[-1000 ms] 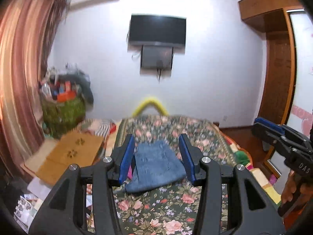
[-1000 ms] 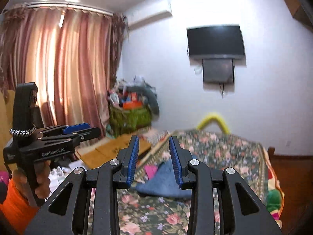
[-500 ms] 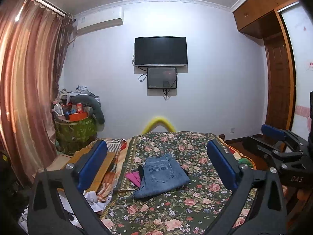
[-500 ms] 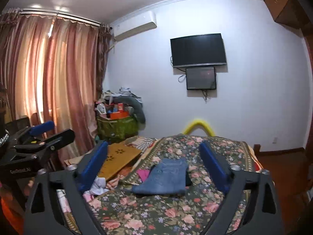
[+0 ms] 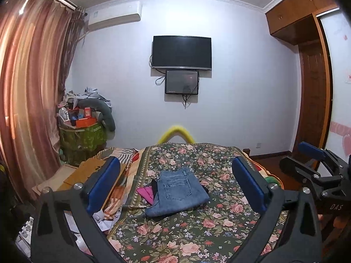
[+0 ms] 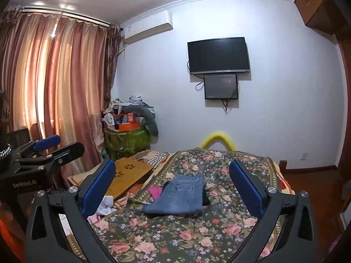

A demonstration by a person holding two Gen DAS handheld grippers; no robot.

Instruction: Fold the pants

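Note:
Folded blue jeans (image 5: 178, 191) lie on the flowered bedspread (image 5: 197, 230), back pocket up, also seen as jeans (image 6: 179, 196) in the right wrist view. My left gripper (image 5: 175, 184) is held well short of them, open wide, nothing between its blue pads (image 5: 103, 184). My right gripper (image 6: 172, 186) is likewise open and empty, back from the jeans. Each gripper shows in the other's view: right gripper (image 5: 316, 171) at the right edge, left gripper (image 6: 43, 153) at the left edge.
A pink cloth (image 5: 145, 192) and a dark one peek out beside the jeans. A wooden lap desk (image 6: 127, 176), papers and clutter sit left of the bed. A green bin (image 5: 82, 135) piled with things stands by the curtain (image 5: 28, 100). A TV (image 5: 182, 52) hangs on the far wall.
Both grippers have opened from nearly shut to wide open. Both views have tilted up and steadied, and the jeans sit lower between the fingers.

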